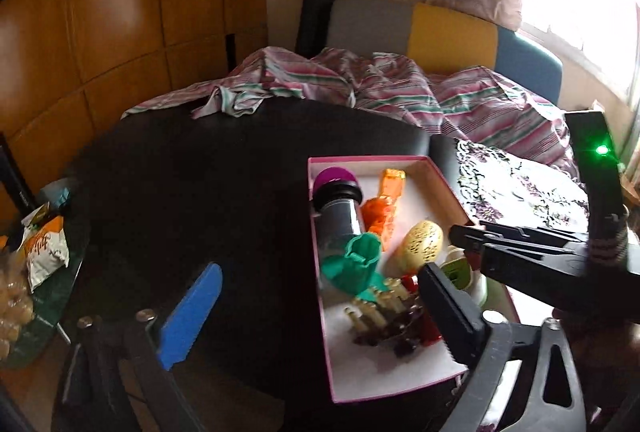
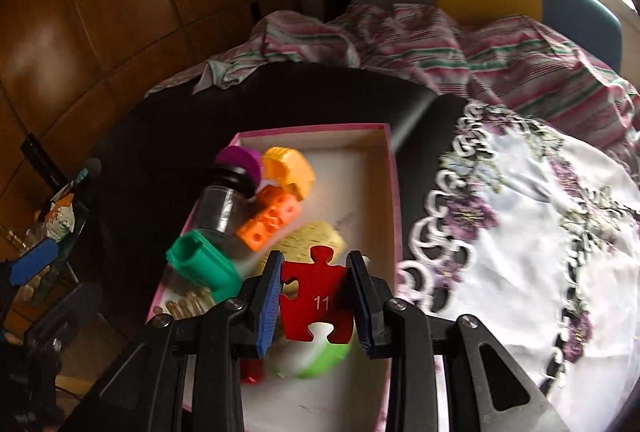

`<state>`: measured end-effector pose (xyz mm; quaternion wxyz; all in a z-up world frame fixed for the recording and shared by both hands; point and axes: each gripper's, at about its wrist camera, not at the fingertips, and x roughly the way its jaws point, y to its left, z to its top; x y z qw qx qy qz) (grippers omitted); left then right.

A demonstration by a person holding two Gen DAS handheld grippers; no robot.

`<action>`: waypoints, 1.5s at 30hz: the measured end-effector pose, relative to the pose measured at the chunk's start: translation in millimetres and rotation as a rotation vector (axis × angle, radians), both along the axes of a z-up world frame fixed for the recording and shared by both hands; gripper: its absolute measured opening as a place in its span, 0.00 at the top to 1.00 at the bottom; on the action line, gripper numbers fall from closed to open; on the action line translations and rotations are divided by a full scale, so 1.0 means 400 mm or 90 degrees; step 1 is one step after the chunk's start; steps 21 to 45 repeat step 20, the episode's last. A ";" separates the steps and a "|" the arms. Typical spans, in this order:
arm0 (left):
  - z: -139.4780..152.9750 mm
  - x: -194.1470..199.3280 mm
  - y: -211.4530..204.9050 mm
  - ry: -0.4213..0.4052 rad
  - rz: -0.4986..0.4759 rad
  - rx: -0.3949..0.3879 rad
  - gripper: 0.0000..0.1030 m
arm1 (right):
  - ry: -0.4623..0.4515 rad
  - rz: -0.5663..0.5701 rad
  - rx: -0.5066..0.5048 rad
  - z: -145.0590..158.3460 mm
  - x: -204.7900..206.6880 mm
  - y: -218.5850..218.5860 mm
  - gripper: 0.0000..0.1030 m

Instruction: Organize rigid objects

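Observation:
A pink-edged box point(image 1: 370, 160) point(image 2: 394, 192) with a white floor sits on the dark table. It holds a purple-capped bottle point(image 1: 338, 204) point(image 2: 230, 192), orange blocks point(image 1: 384, 208) point(image 2: 270, 222), a yellow perforated piece point(image 1: 420, 242), a green part point(image 1: 354, 264) point(image 2: 200, 266) and small gold pins point(image 1: 376, 306). My right gripper point(image 2: 316, 298) is shut on a red puzzle piece marked 11 point(image 2: 318, 302), held above the box's near end. My left gripper point(image 1: 316, 316) is open and empty, its right finger over the box; the right gripper point(image 1: 472, 244) reaches in from the right.
A dark round table point(image 1: 200, 192) bears the box. A white embroidered cloth point(image 2: 520, 232) lies to the right. A striped cloth point(image 1: 400, 84) is heaped behind. Snack packets point(image 1: 44, 248) sit at the left edge. A wooden cabinet stands at the left.

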<state>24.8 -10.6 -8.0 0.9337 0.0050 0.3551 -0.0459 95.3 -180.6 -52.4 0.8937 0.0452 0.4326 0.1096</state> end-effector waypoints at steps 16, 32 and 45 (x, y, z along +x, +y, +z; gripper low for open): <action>-0.012 -0.031 0.044 -0.012 0.073 0.023 0.06 | -0.023 -0.036 -0.011 0.005 -0.078 0.016 0.58; 0.010 -0.050 0.046 -0.030 0.068 0.018 0.06 | -0.046 -0.063 -0.017 0.024 -0.118 -0.004 0.58; 0.010 -0.050 0.046 -0.030 0.068 0.018 0.06 | -0.046 -0.063 -0.017 0.024 -0.118 -0.004 0.58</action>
